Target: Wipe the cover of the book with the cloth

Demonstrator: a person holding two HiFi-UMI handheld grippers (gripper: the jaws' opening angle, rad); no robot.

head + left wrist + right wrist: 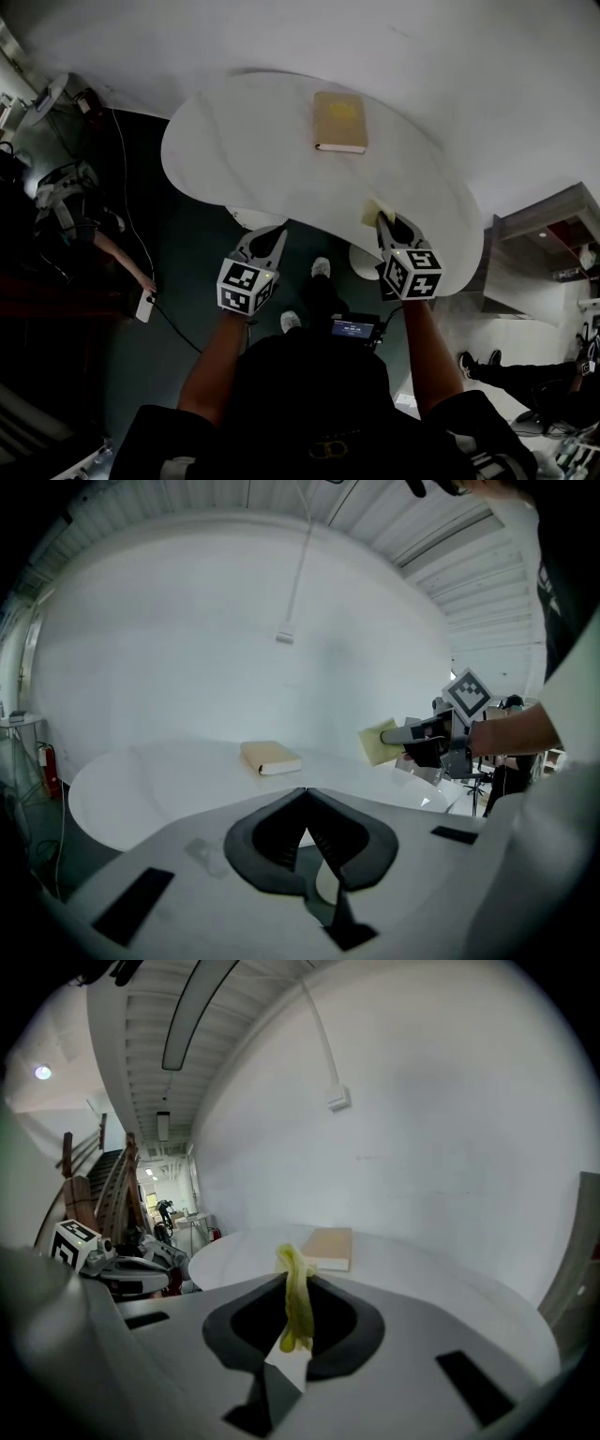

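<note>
Book (339, 121) lies flat, long axis pointing away; right gripper (298, 1283) pinches cloth (294, 1309), left gripper (305, 794) closed, empty.

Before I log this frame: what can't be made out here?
- Print or dirt on the book: too small and dim in head view, too oblique in both gripper views.
- Full size of the cloth: bunched edge-on between the right gripper jaws, mostly behind that gripper in head view.

The cloth (296, 1302) is seen as soft yellow fabric, the book (339, 120) cover matt tan, the surface (239, 150) smooth white.
</note>
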